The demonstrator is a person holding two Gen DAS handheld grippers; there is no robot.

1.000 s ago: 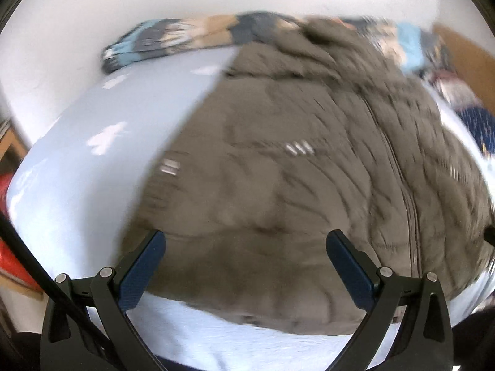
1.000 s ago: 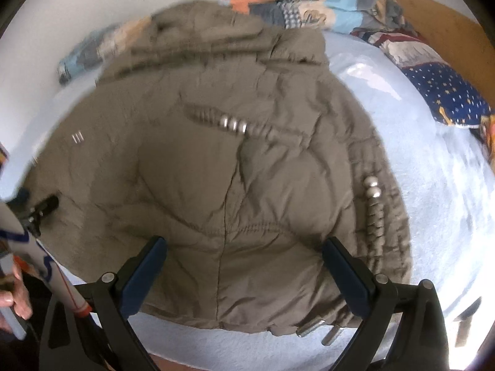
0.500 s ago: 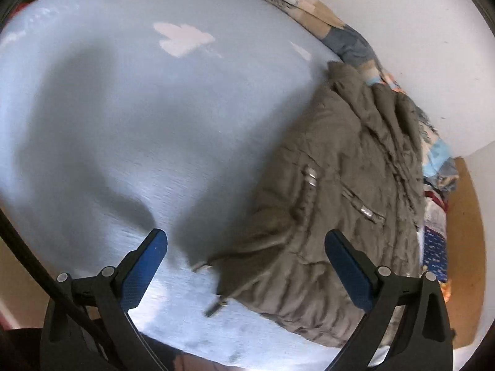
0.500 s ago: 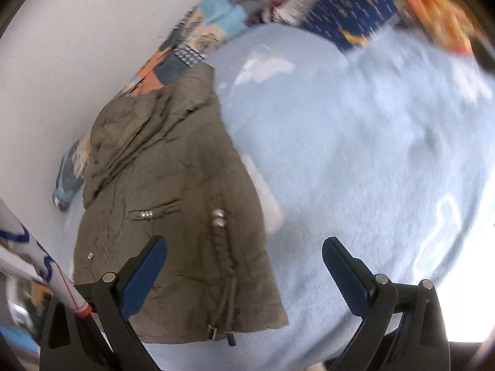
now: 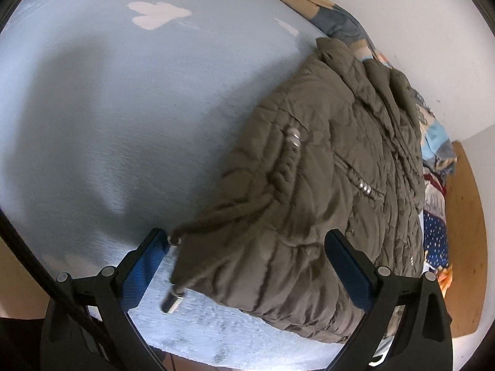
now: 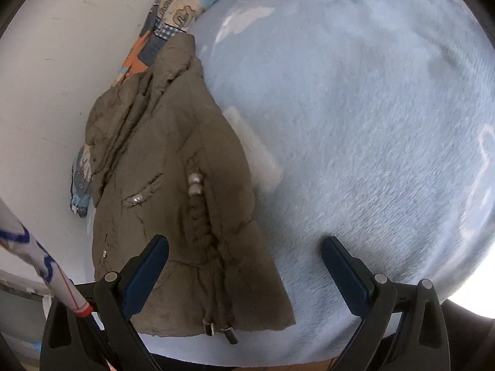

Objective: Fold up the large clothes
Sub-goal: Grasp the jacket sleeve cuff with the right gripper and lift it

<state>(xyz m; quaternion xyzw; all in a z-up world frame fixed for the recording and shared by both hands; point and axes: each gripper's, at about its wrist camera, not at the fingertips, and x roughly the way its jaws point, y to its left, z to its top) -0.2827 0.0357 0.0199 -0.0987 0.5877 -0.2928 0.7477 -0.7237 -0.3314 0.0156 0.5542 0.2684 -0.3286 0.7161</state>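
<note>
Pale blue fleece blanket (image 6: pixel 355 123) covers a bed pushed against a white wall (image 6: pixel 62 77), where an olive quilted jacket (image 5: pixel 324 191) lies folded into a narrow bundle near the bed's front edge, its hood toward the wall. A patchwork quilt (image 6: pixel 173 3) is bunched along the wall behind it, and a wooden headboard (image 5: pixel 464 216) shows at one end. The left hand-held gripper (image 5: pixel 247 266) hangs wide open over the jacket's hem, gripping nothing, a metal-tipped drawcord (image 5: pixel 173 303) lying between its blue pads. The right hand-held gripper (image 6: pixel 244 266) is likewise spread wide and empty, straddling the jacket's other lower corner and the bare blanket beside it.
</note>
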